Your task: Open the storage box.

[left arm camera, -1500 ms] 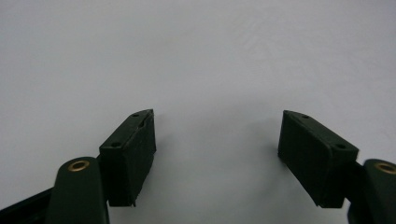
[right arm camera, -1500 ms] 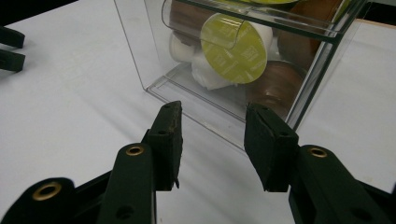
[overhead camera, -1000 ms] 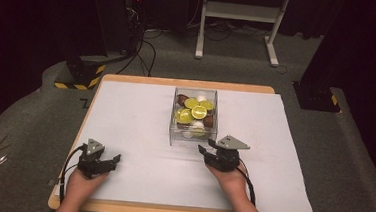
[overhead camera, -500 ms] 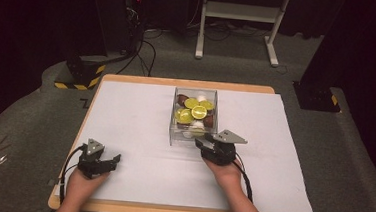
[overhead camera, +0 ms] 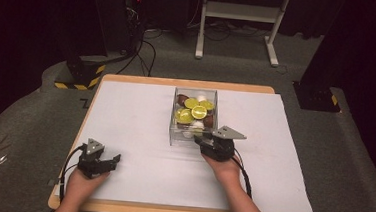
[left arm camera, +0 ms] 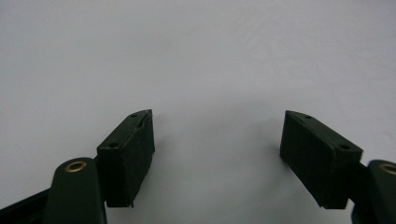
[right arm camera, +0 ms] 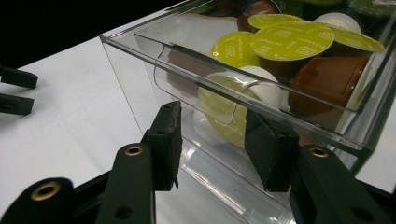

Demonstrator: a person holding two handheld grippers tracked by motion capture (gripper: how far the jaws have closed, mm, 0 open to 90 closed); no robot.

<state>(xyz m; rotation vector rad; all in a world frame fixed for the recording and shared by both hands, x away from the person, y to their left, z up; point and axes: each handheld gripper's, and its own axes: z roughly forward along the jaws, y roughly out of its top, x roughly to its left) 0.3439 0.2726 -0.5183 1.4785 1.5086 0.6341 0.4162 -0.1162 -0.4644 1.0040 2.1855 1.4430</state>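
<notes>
clear plastic formed the box (overhead camera: 194,117) that sat near the middle of the desk (overhead camera: 140,117), on its white cover, filled with coffee capsules (overhead camera: 195,111) with lime-green, brown and white tops. the right gripper (overhead camera: 204,142) sat right at the box's near end, its jaws spread on either side of the curved handle (right arm camera: 224,112) at the front of the box; whether the pads touched it could not be told. capsules lay just behind the clear wall ahead of the jaws. the left gripper (overhead camera: 114,159) rested well apart, near the desk's near-left corner, jaws spread wide over bare white surface, pinching nothing.
</notes>
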